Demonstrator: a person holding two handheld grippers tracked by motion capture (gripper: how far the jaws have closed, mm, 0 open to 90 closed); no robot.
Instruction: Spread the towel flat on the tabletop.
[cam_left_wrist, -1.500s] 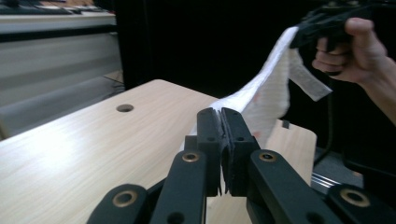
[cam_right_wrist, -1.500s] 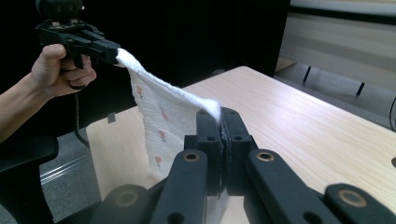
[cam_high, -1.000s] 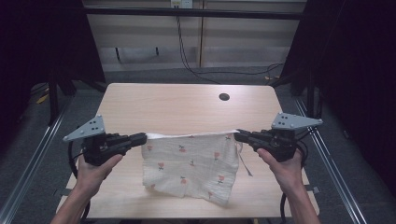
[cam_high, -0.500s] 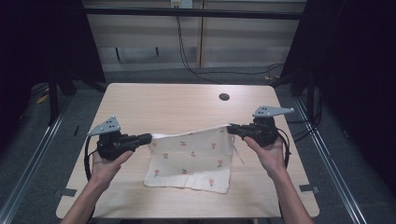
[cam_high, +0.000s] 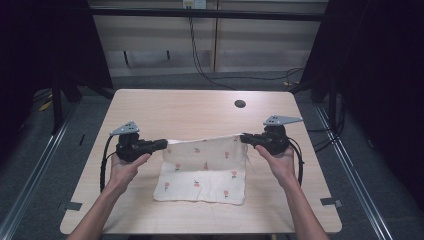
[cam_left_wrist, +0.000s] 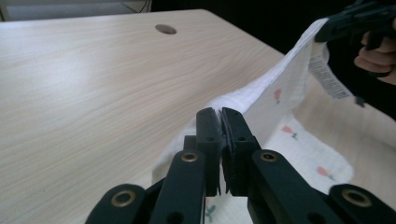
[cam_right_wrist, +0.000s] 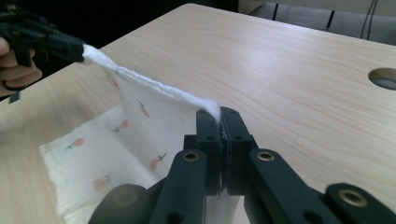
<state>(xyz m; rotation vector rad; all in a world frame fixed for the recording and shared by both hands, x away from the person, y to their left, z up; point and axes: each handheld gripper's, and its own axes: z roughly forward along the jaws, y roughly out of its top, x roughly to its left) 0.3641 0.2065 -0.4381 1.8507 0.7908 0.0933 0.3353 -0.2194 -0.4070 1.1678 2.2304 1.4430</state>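
Your left tongs (cam_high: 164, 144) and right tongs (cam_high: 243, 138) are each pinching a top corner of the cloth (cam_high: 205, 172), stretching its long edge crosswise; its lower half is lying flat on the counter (cam_high: 190, 107), trailing toward you.

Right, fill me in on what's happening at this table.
A person holds a tool in each hand. The left tool and right tool are each clamped on a top corner of a white cloth with small red flower prints. Its upper edge is stretched between them, its lower half lying on the light wooden table.
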